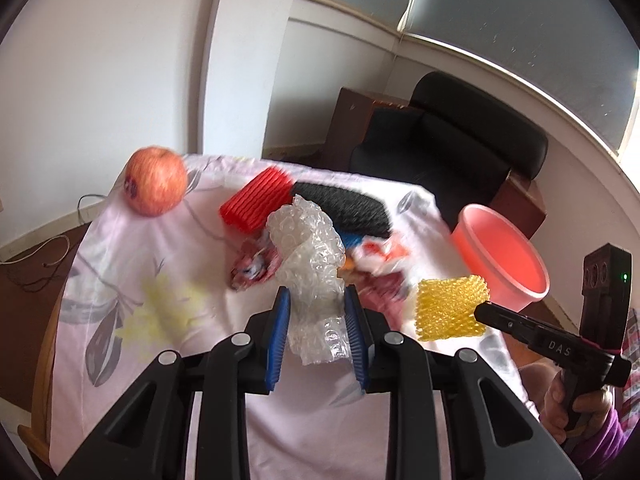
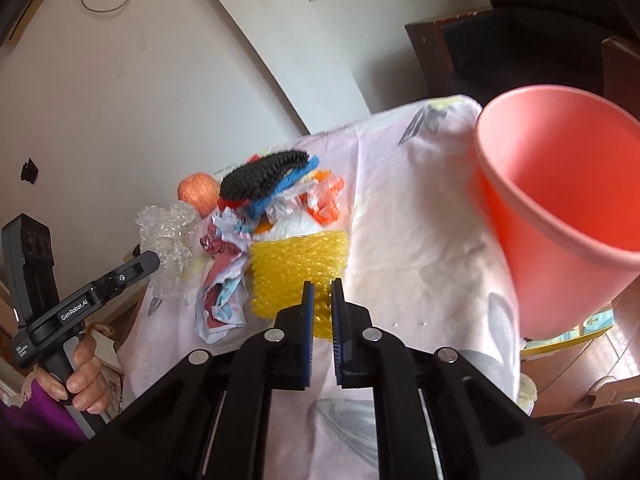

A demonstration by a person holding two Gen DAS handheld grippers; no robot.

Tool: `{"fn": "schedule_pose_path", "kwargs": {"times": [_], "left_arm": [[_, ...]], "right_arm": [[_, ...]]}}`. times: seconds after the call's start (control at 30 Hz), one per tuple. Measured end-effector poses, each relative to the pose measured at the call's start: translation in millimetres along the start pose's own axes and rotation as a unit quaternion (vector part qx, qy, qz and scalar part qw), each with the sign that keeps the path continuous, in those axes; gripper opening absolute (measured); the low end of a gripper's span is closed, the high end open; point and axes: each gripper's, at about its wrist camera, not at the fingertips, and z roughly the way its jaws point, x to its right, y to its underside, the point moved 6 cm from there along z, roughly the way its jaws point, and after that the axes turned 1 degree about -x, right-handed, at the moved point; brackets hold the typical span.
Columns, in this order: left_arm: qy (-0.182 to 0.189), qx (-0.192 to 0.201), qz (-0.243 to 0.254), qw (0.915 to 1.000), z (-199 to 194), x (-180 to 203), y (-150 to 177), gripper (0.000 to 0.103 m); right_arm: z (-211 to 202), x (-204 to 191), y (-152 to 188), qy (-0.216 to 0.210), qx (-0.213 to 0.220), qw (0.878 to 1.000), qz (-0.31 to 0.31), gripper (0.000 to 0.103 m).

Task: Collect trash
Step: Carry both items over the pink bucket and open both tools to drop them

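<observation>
Both grippers are loaded right now. The left gripper is clamping a wad of bubble wrap between its blue pads, with most of the wad sticking up past the fingertips and a tail hanging below them. The right gripper is pinching the near edge of the yellow foam net, fingers nearly closed on it.

The pink bucket is sitting off to the right of the right fingers, mouth tilted toward them, so I'd guess the net is going in first. My tip: lift it clear of the crumpled paper just left of the fingers before swinging over, since foam mesh snags easily. Get well over the rim before letting go. The apple beyond the pile probably isn't trash, so I'd leave it alone.
</observation>
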Motion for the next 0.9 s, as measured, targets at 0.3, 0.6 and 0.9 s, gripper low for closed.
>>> {"fn": "schedule_pose_path", "kwargs": {"times": [0.3, 0.6, 0.9], "left_arm": [[0.045, 0.017, 0.027, 0.9985, 5, 54, -25, 0.027], [0.091, 0.001, 0.073, 0.9932, 30, 123, -39, 0.027], [0.121, -0.029, 0.103, 0.9869, 68, 180, -46, 0.027]], "right_arm": [[-52, 25, -20, 0.052, 0.070, 0.996, 0.010, 0.008], [-88, 66, -36, 0.122, 0.122, 0.984, 0.043, 0.008], [-107, 99, -46, 0.199, 0.160, 0.966, 0.051, 0.008]]}}
